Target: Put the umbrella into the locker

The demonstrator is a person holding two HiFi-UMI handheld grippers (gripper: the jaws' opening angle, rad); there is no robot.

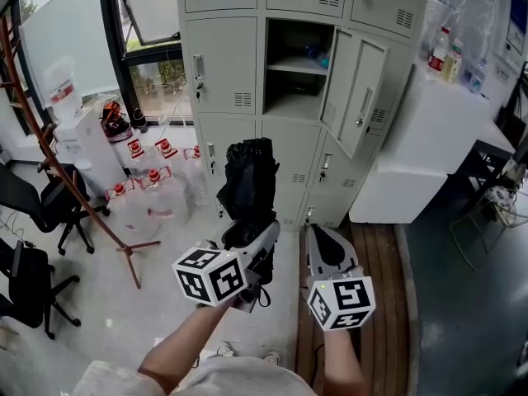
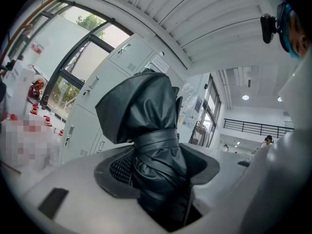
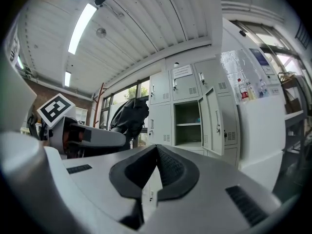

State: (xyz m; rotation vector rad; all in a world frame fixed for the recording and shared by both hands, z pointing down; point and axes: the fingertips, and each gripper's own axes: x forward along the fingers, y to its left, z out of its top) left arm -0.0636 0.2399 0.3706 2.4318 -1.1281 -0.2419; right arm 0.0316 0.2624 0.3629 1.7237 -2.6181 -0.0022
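Grey lockers [image 1: 239, 64] fill the upper middle of the head view, and one compartment [image 1: 297, 97] stands open there with its door [image 1: 355, 89] swung out to the right. My left tool [image 1: 252, 244] is clamped around the folded black umbrella [image 1: 247, 180], gripping it low on its strapped part so it stands upright in the frame's centre, well apart from the opening. My right tool [image 1: 322, 238] is beside it at lower right, jaws together and empty.

I see three risks. The fabric looks slick and I hold it low, so the umbrella could pivot or slide between the pads as I lift. Its loose top bulges wide and could snag on the compartment's frame or the shelf [image 1: 297, 66] inside. The door hangs only partly open, so a careless swing could knock it and narrow the gap.
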